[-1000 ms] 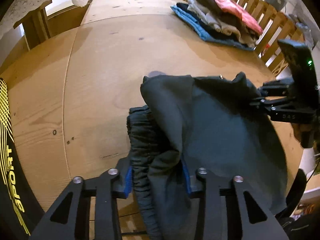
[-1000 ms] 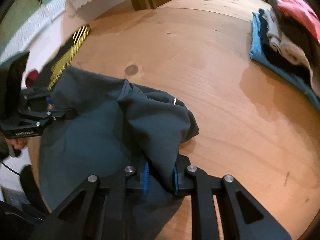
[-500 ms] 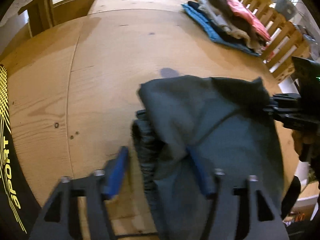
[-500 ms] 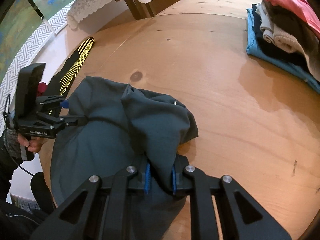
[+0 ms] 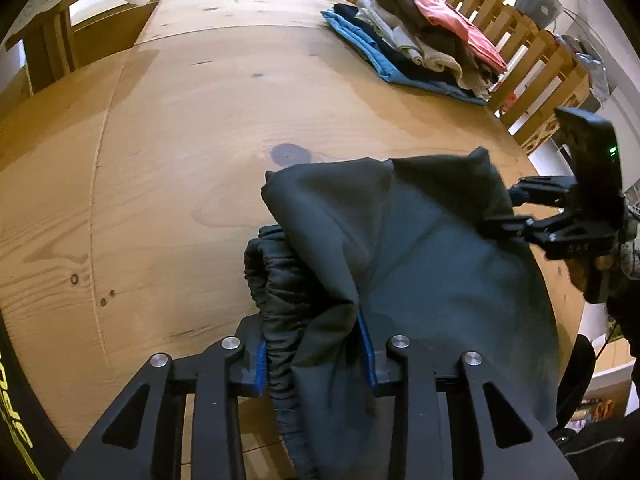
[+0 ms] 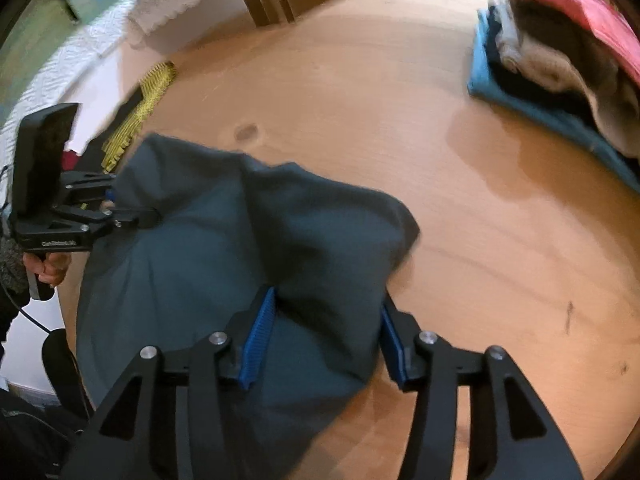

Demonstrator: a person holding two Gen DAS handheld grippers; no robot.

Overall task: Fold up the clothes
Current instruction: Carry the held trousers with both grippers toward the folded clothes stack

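With your left gripper (image 5: pixel 314 354) clamped on the bunched waistband of the dark trousers (image 5: pixel 404 248) lying on the desk (image 5: pixel 168 168) and your right gripper (image 6: pixel 326 334) standing open, lay the fold flat before letting go.

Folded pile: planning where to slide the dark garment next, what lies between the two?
In the left wrist view, only bare wooden table lies between the dark garment and the folded pile.
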